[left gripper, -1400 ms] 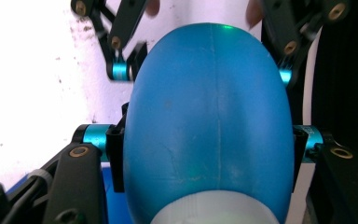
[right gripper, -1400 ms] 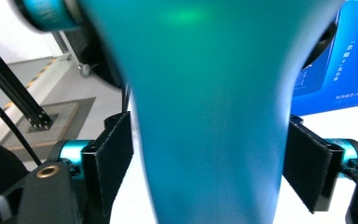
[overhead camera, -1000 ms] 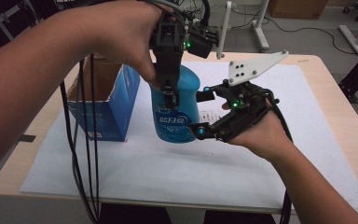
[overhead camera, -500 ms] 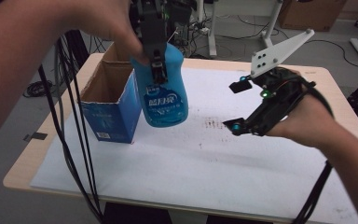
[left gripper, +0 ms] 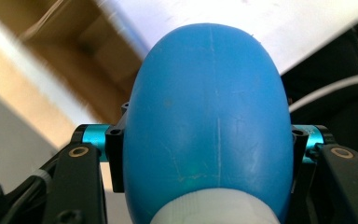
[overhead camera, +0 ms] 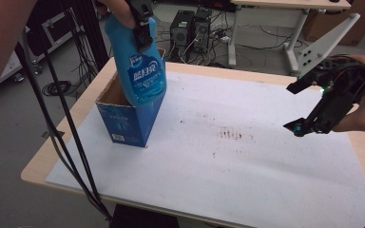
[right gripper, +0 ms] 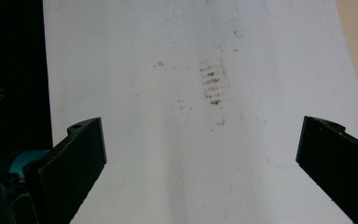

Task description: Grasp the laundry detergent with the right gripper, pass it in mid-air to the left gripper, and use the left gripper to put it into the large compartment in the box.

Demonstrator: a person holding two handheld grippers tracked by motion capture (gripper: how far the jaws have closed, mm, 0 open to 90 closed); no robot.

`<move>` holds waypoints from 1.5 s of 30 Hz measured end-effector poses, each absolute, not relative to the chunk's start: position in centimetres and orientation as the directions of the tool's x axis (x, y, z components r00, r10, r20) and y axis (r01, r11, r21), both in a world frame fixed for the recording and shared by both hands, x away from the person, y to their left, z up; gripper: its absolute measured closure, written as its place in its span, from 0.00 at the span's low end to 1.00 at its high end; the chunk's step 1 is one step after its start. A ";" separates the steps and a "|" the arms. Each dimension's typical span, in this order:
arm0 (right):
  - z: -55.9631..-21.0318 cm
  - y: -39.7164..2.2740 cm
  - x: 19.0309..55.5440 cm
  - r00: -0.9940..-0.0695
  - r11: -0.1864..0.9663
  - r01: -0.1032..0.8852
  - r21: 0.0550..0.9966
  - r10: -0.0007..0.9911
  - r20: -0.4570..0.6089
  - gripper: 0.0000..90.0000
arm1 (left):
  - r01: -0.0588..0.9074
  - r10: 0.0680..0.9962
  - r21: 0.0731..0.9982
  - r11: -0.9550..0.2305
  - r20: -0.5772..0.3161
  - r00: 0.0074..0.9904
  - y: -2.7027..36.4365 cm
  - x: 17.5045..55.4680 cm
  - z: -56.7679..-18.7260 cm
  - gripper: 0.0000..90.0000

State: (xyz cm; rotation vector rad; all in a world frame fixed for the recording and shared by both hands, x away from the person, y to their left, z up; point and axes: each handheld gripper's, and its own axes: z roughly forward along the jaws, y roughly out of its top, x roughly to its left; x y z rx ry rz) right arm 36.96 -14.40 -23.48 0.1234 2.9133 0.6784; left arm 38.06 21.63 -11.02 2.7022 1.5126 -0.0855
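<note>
Our left claw point(overhead camera: 140, 28) is clenched on the blue bottle point(overhead camera: 140, 71) near its neck, the body hanging below it over the open blue carton point(overhead camera: 123, 123); we judge it smooth, stiff and fairly heavy, best held at that narrow shoulder. Our right claw point(overhead camera: 309, 107) stands released above the stained white sheet point(overhead camera: 228, 156), cluttered floor beyond

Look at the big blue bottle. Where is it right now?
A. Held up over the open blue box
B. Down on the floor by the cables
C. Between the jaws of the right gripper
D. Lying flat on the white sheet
A: the left gripper is shut on the blue bottle, which hangs over the open top of the blue box, while the right gripper is open and holds nothing.
</note>
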 end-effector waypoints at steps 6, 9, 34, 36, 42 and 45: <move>-22.9 -15.0 37.1 -0.983 0.899 0.053 0.435 0.124 -0.135 0.01 | 0.931 0.930 0.006 -0.366 -0.016 0.366 24.0 39.1 -11.0 0.43; -23.1 -15.1 37.2 -0.983 0.904 0.050 0.426 0.121 -0.141 0.01 | 0.953 0.953 0.004 -0.303 0.004 0.303 24.9 39.8 -11.2 0.43; -24.0 -15.5 37.3 -0.982 0.907 0.089 0.412 0.150 -0.117 0.01 | 0.889 0.890 -0.048 -0.455 0.010 0.456 27.2 43.9 -20.0 0.43; -24.0 -15.5 37.3 -0.981 0.906 0.091 0.413 0.153 -0.118 0.01 | 0.865 0.866 -0.045 -0.500 0.012 0.501 27.3 44.0 -21.2 0.43; -24.5 -15.5 37.4 -0.981 0.907 0.104 0.409 0.161 -0.108 0.01 | 0.780 0.781 -0.054 -0.623 0.015 0.625 26.8 44.2 -23.8 0.43; -24.8 -15.7 37.5 -0.980 0.907 0.110 0.408 0.166 -0.106 0.01 | 0.729 0.730 -0.071 -0.680 0.025 0.683 26.4 44.4 -25.1 0.43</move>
